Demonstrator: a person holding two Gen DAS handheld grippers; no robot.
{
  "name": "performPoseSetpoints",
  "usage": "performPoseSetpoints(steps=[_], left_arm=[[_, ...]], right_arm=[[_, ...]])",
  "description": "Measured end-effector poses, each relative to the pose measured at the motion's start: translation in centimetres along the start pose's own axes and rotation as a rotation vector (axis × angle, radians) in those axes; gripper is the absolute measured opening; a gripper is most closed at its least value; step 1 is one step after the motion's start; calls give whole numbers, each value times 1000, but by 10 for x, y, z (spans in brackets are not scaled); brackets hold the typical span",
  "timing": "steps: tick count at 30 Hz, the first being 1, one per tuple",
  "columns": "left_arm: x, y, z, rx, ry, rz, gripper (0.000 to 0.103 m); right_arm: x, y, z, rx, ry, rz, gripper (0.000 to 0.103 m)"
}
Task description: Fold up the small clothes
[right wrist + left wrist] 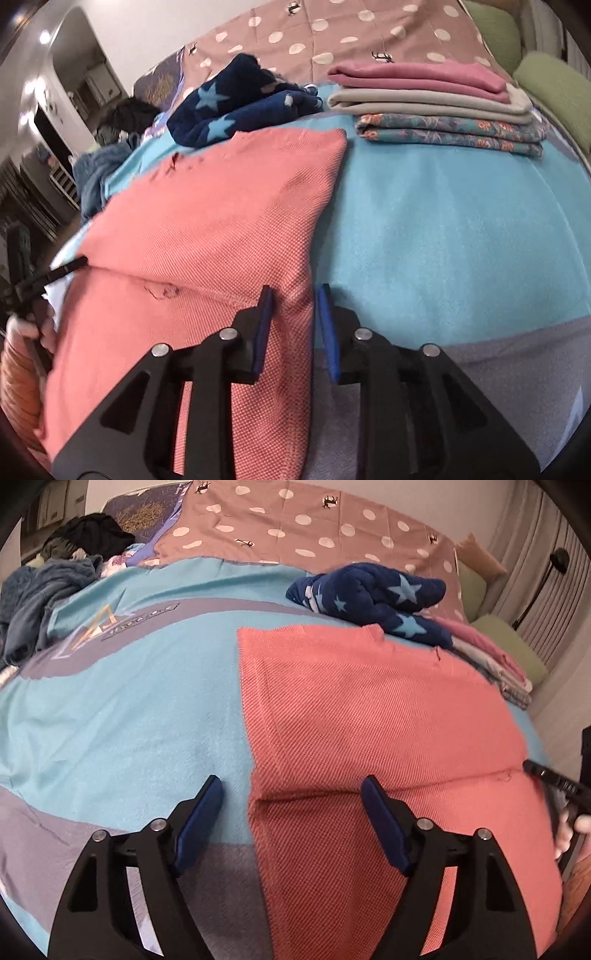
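Left gripper point(291, 790): jaws wide, nothing between the pads, straddling the left edge of the pink cloth point(369, 709) just above the bed point(110, 709). One pad sits over blue cover, the other over pink weave.

Right gripper point(293, 299): jaws narrow but parted. The cloth's right edge runs up through the gap; the pads do not look pressed on it. Seen from the left wrist, only its tip shows, at the cloth's right edge by a crease.

Cloth: lies spread near the bed's front edge, roughly rectangular, one crease running across it from side to side. Far corners flat, a few loose threads near the far edge.

Beyond it, toward the bed's far side: a crumpled navy star garment point(236, 107), touching the cloth's far edge. At the far right, a stack point(436, 107) of folded pieces, pink on top, beige, then floral. At the far left corner, a heap point(48, 590) of unfolded clothes.

Step, as I read it: mid-fold on the pink cloth, both grippers set at opposite side edges with neither holding.

Next move calls for both jaws to close on the side edges at matching points, lift together and carry the near part over to the far edge, keeping corners aligned. Risk: the weave slips from one pad and the fold skews.
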State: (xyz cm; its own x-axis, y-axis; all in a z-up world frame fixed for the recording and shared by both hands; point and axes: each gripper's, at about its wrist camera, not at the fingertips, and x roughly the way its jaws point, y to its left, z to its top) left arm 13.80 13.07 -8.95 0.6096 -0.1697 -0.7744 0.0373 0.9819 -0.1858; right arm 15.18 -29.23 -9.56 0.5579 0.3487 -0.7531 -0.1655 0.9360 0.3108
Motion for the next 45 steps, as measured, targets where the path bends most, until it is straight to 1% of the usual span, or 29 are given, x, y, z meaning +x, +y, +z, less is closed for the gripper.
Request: performPoseSetpoints(steps=[3,5,6,7,9,10,11,17,18,19,22,25,32,39,45], left_arm=[[-12,-5,-15,50,4,0,76],[-21,-6,-23,69,7,-6,71],[-27,-5,-28,68,7,-4,64],[-32,-3,-33,57,6,-9,58],[-42,3,-41,12,4,-48,51],[-46,5,-44,-7,2,-65,48],[-50,7,-48,-20,0,-74,48],[-62,6,-71,-11,-12,-58,50],[-65,6,-75,-14,-14,-65,52],[-68,6,-79,-14,-13,-73,58],[-76,2,-91,9,-5,-85,69],[-83,-1,-105,33,0,-79,73],[-106,2,-133,1,0,-121,73],[-138,6,-177,3,-14,-203,73],[-164,14,-214,-57,-24,-320,73]], right_arm=[[-9,4,-5,-6,-20,-29,24],[-19,7,-11,3,-25,-26,25],[-22,7,-14,7,-29,-19,25],[-29,7,-19,10,-31,-9,25],[-40,8,-30,11,-34,7,27],[-45,8,-35,12,-35,13,28],[-51,7,-41,14,-36,19,29],[-62,4,-62,44,-27,37,31],[-65,2,-65,53,-27,41,31],[-66,1,-68,62,-28,44,31],[-74,0,-77,75,-30,57,32],[-80,1,-88,78,-30,62,33],[-104,4,-118,98,-49,67,37],[-129,12,-158,91,-60,91,40],[-154,18,-194,85,-38,123,41]])
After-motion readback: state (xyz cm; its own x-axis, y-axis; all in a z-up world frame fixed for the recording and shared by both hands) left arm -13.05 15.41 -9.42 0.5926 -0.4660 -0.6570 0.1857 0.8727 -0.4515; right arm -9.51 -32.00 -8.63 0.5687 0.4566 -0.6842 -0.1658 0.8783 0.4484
